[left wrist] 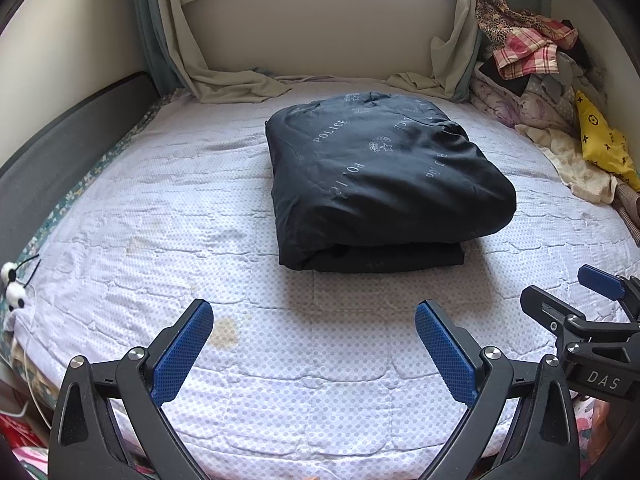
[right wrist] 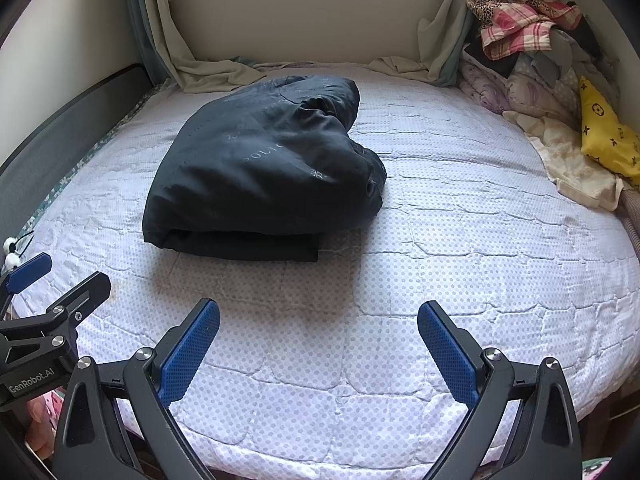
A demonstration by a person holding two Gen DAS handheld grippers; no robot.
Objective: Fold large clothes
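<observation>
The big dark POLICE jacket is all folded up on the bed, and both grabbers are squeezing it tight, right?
Not quite. The dark POLICE jacket is folded on the bed, but neither gripper is squeezing it. The left wrist view shows the left gripper open and apart from it; the right wrist view shows the right gripper open too.

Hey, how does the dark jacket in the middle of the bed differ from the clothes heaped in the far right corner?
The dark jacket is folded into one compact bundle; the clothes pile is a loose, jumbled heap. The jacket is a single dark colour with pale POLICE lettering; the pile mixes red plaid, leopard print and grey. The jacket lies mid-bed, the pile against the wall. Neither is touched by a hand-held gripper.
</observation>
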